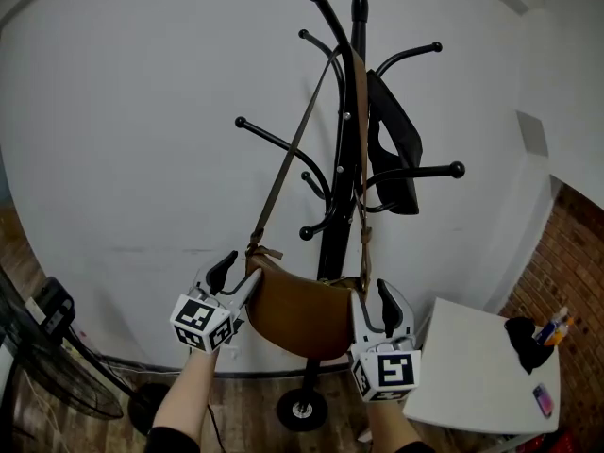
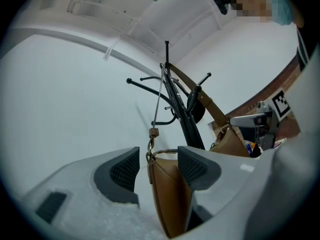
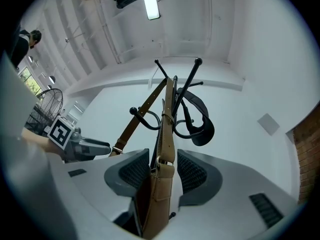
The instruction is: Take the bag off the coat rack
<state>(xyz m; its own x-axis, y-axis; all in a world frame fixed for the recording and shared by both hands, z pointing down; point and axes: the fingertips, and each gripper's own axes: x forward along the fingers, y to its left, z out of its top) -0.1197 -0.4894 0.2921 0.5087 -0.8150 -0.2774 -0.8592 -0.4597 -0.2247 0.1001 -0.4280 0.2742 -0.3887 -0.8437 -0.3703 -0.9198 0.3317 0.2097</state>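
Observation:
A tan leather bag (image 1: 300, 314) hangs by its long strap (image 1: 293, 149) from the top hooks of a black coat rack (image 1: 344, 159) against a white wall. My left gripper (image 1: 236, 276) is at the bag's left end, my right gripper (image 1: 373, 305) at its right end. In the left gripper view the bag's end (image 2: 170, 194) stands between the jaws of the left gripper (image 2: 157, 166); it lies against the right pad, and wall shows between it and the left pad. In the right gripper view the strap tab (image 3: 164, 159) sits between the pads of the right gripper (image 3: 164, 171) with slim gaps.
A black item (image 1: 396, 149) hangs on the rack's right hooks. A white table (image 1: 472, 376) at lower right carries a black object (image 1: 528, 338) and a phone (image 1: 543, 399). A fan (image 1: 47, 366) stands at lower left. A brick wall (image 1: 566, 272) is at the right.

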